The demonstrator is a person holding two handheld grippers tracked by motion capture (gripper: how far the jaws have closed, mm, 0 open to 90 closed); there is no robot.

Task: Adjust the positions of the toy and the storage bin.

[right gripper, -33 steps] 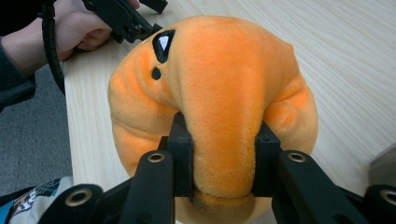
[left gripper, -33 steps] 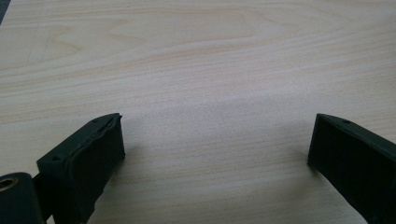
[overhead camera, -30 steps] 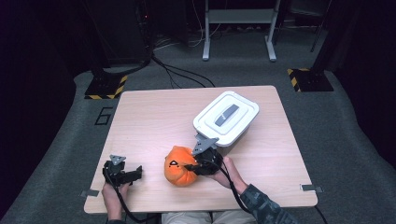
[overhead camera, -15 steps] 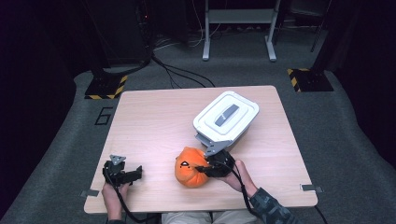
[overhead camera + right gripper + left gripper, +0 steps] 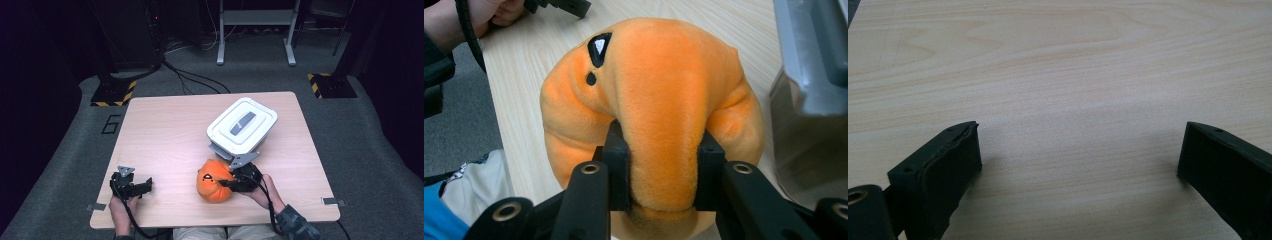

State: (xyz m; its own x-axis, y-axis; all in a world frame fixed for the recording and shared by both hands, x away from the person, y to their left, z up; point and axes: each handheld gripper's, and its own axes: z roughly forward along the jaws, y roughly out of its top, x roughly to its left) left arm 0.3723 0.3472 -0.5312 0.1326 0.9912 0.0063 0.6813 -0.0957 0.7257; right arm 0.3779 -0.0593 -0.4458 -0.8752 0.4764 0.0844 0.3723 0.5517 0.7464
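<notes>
Left claw [image 5: 1078,165] spread wide over the pale wood-grain surface [image 5: 1058,75], nothing between its two black jaws. One jaw low at the near left over the surface, the other at the near right, both just above it.

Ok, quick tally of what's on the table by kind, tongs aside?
Orange plush toy: 1
White lidded bin: 1
Total: 2
</notes>
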